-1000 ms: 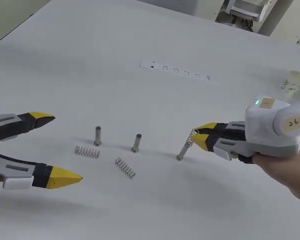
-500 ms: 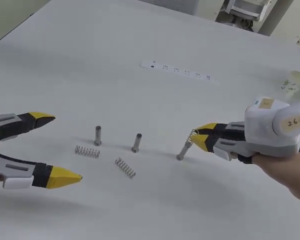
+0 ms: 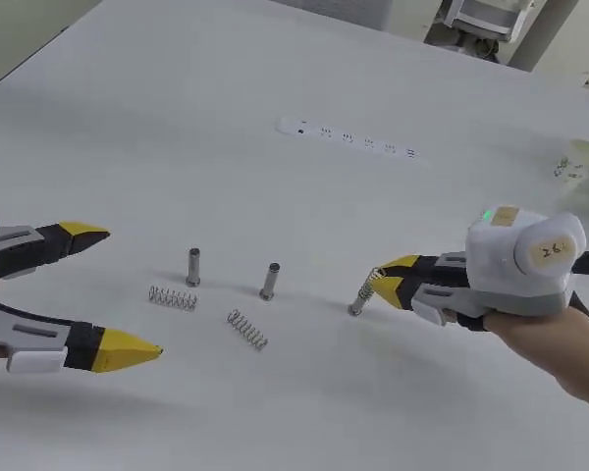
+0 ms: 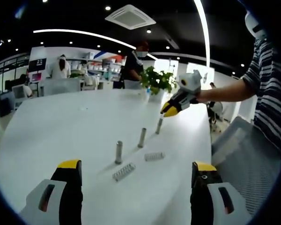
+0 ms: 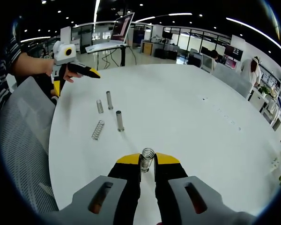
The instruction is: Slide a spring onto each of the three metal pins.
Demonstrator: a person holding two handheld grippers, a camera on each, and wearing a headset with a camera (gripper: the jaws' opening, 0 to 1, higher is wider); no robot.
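**Right gripper pinching a spring at the leaning pin**

Right gripper (image 3: pixel 381 279): the yellow-tipped fingers (image 5: pixel 129 161) are clenched on a small steel coil spring (image 5: pixel 147 159). The spring sits between the tips, with its open end facing up the right gripper view. In the head view the spring lies in line with the top of a short grey metal pin (image 3: pixel 357 304). This pin leans toward the tips with its foot on the white table (image 3: pixel 275 78). How far the coil is over the pin is not clear.

Left gripper (image 3: pixel 133 289): fingers (image 4: pixel 69 165) released and spread wide, touching nothing.

Between the two sets of tips:
- Two upright grey pins (image 3: pixel 193 266) (image 3: pixel 270 280) stand apart from each other.
- Two loose coil springs (image 3: pixel 171 297) (image 3: pixel 245 329) lie flat on the table, one just beside each upright pin on the side nearer the person. Neither spring is on a pin.

A white power strip (image 3: pixel 346 137) lies well beyond the fingers, on the far part of the table.
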